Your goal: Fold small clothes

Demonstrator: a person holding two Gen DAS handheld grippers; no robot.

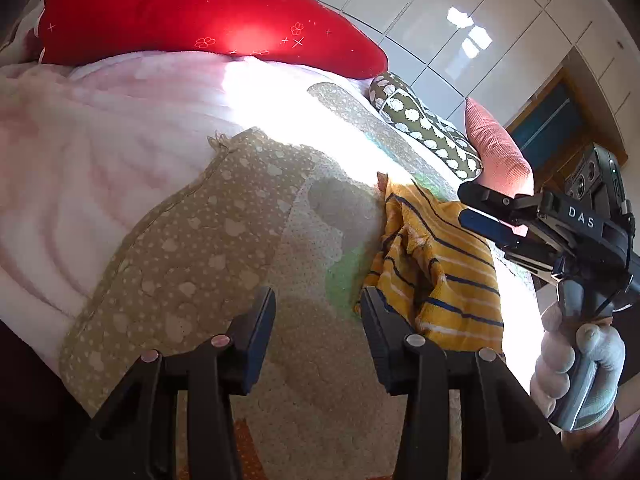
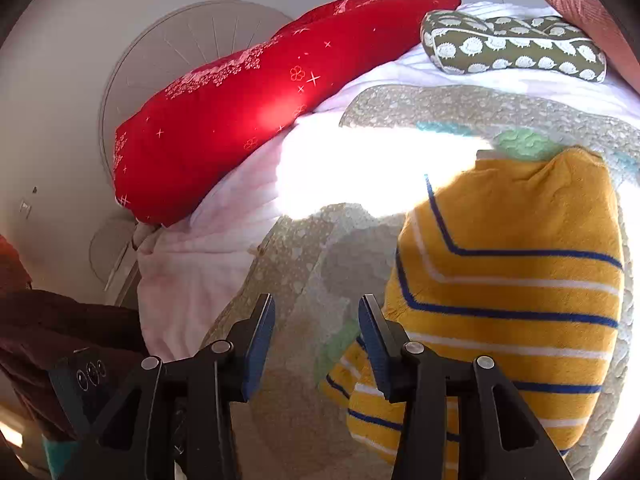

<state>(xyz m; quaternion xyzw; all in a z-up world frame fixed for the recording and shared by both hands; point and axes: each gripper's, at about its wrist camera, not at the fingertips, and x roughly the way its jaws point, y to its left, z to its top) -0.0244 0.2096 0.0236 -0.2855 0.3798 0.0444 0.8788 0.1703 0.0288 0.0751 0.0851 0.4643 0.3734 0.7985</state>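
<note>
A small yellow garment [image 1: 440, 272] with blue and white stripes lies crumpled on a beige patterned quilt [image 1: 192, 248] spread over a bed. My left gripper [image 1: 318, 320] hovers over the quilt, open, with nothing between its fingers; its right finger [image 1: 376, 320] stands at the garment's left edge. My right gripper [image 1: 466, 204] hangs above the garment's far right side, held by a gloved hand [image 1: 576, 364]. In the right wrist view the garment [image 2: 512, 280] fills the right side, partly folded, and my right gripper [image 2: 316, 320] is open over bare quilt [image 2: 304, 256] just left of it.
A long red pillow [image 2: 256, 108] lies at the bed's far side on a white-pink blanket [image 1: 80, 152]. An olive hedgehog-print cushion [image 2: 516, 48] and a salmon cushion [image 1: 500, 152] lie beyond the garment. White wardrobe doors [image 1: 480, 20] stand behind. Strong sunlight washes out the middle of the quilt.
</note>
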